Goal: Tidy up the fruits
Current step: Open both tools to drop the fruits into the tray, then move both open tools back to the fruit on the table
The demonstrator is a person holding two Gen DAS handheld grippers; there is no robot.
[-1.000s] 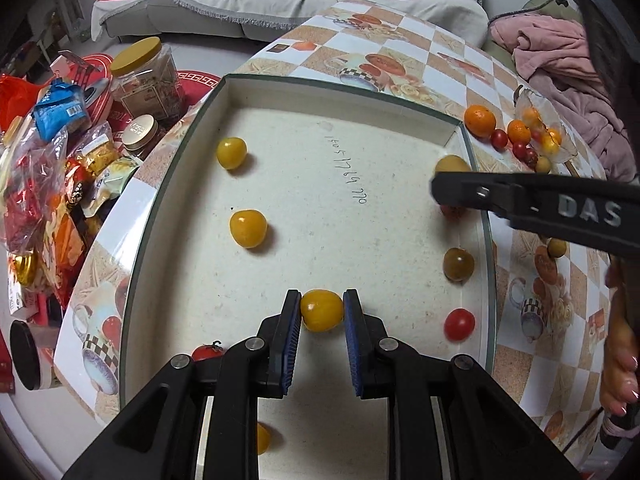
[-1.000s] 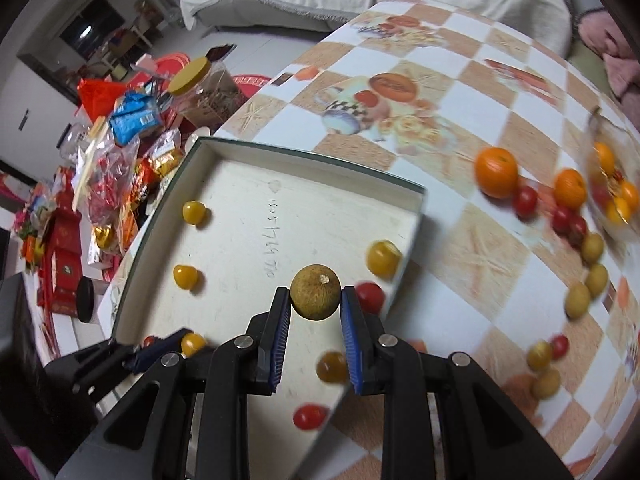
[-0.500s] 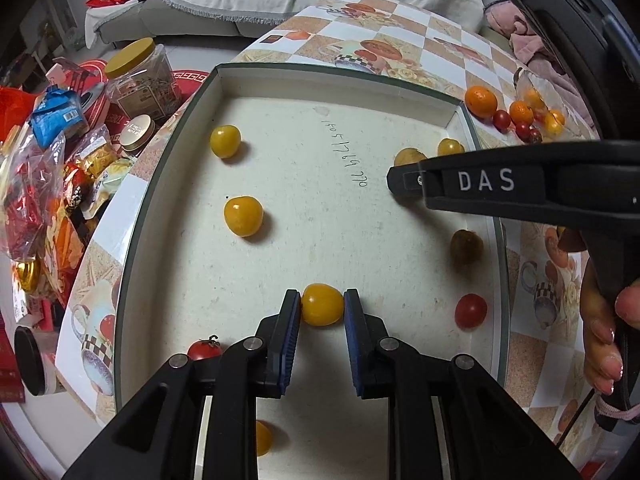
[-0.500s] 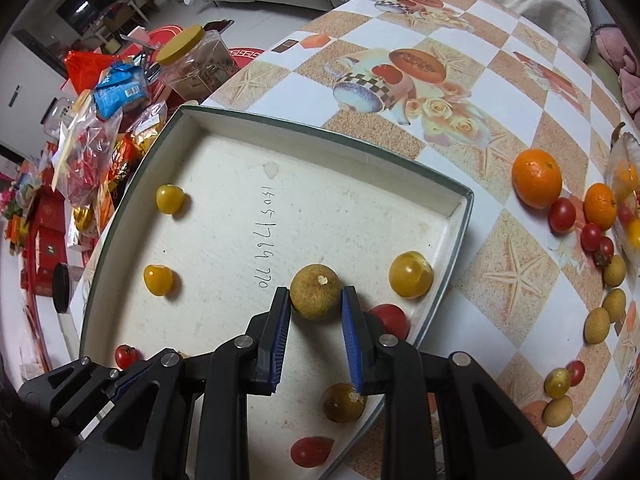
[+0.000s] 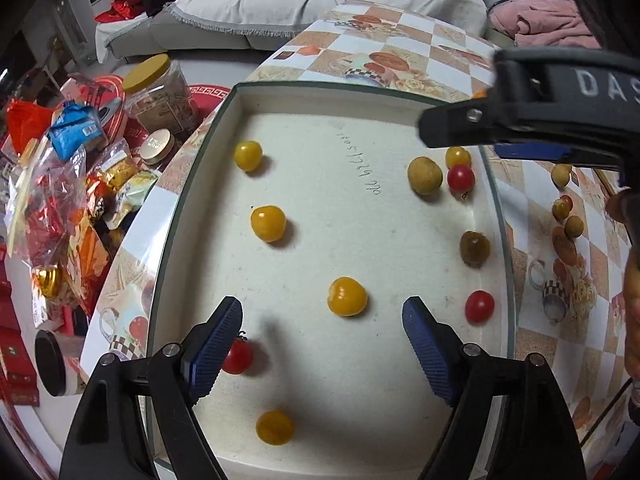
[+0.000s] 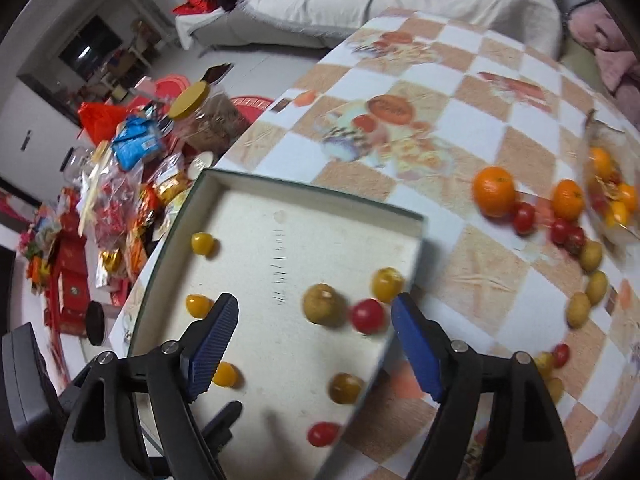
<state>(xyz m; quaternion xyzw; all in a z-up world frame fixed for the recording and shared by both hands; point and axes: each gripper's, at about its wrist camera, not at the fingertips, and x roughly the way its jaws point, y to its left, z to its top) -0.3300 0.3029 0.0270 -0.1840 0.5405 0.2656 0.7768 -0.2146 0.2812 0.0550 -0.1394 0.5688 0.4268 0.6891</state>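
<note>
A: Left wrist view: your left gripper (image 5: 322, 312) is opening, its pads clear of the yellow tomato (image 5: 347, 296) that lies on the tray (image 5: 400, 98) floor between them, nearer the right pad.

B: Right wrist view: your right gripper (image 6: 314, 318) is opening too; the brown longan (image 6: 323, 305) rests in the tray between its fingers, touching neither, just beside a red tomato (image 6: 368, 315).

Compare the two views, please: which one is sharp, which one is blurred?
Left wrist view: sharp, the yellow tomato throws a soft shadow on the tray, fisheye bends the edges. Right wrist view: motion blur smears the brown fruit and oranges.
</note>
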